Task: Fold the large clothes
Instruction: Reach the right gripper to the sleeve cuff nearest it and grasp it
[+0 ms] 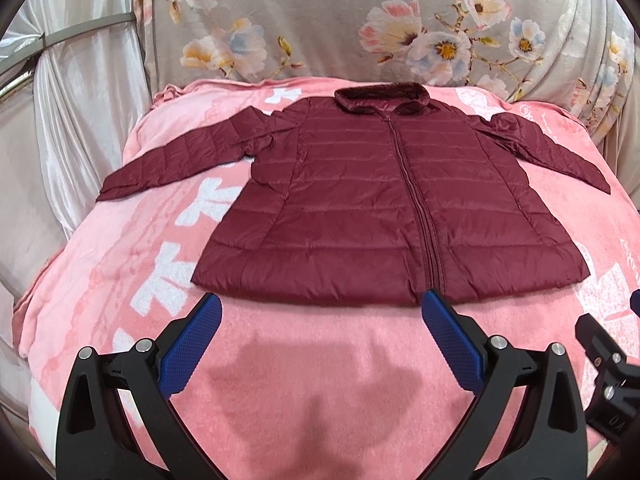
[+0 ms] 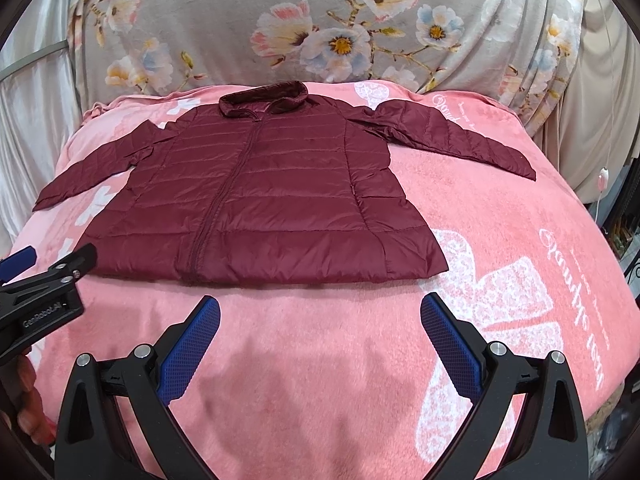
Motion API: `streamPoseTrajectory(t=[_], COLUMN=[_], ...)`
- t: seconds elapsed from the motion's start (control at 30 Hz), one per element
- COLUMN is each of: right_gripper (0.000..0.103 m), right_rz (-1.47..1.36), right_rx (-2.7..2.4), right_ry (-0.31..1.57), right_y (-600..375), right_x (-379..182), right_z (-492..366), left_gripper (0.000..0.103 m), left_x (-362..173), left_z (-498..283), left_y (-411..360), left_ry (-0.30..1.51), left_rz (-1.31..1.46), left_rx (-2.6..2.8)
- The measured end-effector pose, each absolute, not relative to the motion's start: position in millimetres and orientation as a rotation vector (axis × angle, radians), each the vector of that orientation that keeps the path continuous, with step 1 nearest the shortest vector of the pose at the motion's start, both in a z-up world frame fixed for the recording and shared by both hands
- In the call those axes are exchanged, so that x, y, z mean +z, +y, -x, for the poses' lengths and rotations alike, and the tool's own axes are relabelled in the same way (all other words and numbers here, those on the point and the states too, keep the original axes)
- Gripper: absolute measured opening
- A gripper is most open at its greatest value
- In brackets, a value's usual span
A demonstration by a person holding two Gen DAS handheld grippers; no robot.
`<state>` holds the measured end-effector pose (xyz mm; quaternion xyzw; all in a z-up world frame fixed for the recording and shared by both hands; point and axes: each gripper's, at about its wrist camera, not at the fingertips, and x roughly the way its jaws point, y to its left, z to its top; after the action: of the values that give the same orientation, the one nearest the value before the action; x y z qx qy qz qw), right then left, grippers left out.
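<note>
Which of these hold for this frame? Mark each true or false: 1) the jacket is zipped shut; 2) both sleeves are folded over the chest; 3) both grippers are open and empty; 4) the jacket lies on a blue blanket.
1) True: the jacket lies flat with its zipper closed.
2) False: both sleeves spread outward.
3) True: the left gripper and right gripper hold nothing.
4) False: the blanket is pink.

Maroon jacket (image 1: 384, 208), pink blanket (image 1: 320, 360)
</note>
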<state>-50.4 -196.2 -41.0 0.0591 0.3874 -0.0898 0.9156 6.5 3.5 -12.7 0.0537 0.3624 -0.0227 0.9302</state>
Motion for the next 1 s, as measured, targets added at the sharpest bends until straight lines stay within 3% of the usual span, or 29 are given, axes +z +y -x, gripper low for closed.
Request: streamPoseTrajectory(t=[0.33, 0.6, 0.83, 1.0], right_gripper=[0.098, 0.098, 0.098, 0.077], right_rz=[-0.345, -0.492, -0.642, -0.710], right_rx=[-0.318, -0.511, -0.612, -0.644], right_ry=[0.631, 0.603, 0.640, 0.651], right_y=[-363, -534, -622, -653], right_x=[-25, -57, -96, -117], right_z=[-20, -108, -154, -164], left_gripper=[0.098, 0.098, 0.098, 0.098], left_x=[-28, -39, -47, -54], left_z=[-53, -101, -137, -163], left_y=[19, 23, 22, 21], left_ry=[0.818, 0.859, 0.846, 0.859], left_rz=[-0.023, -0.038, -0.025, 0.016], left_rx=[-0.076, -0.012, -0.002, -0.005])
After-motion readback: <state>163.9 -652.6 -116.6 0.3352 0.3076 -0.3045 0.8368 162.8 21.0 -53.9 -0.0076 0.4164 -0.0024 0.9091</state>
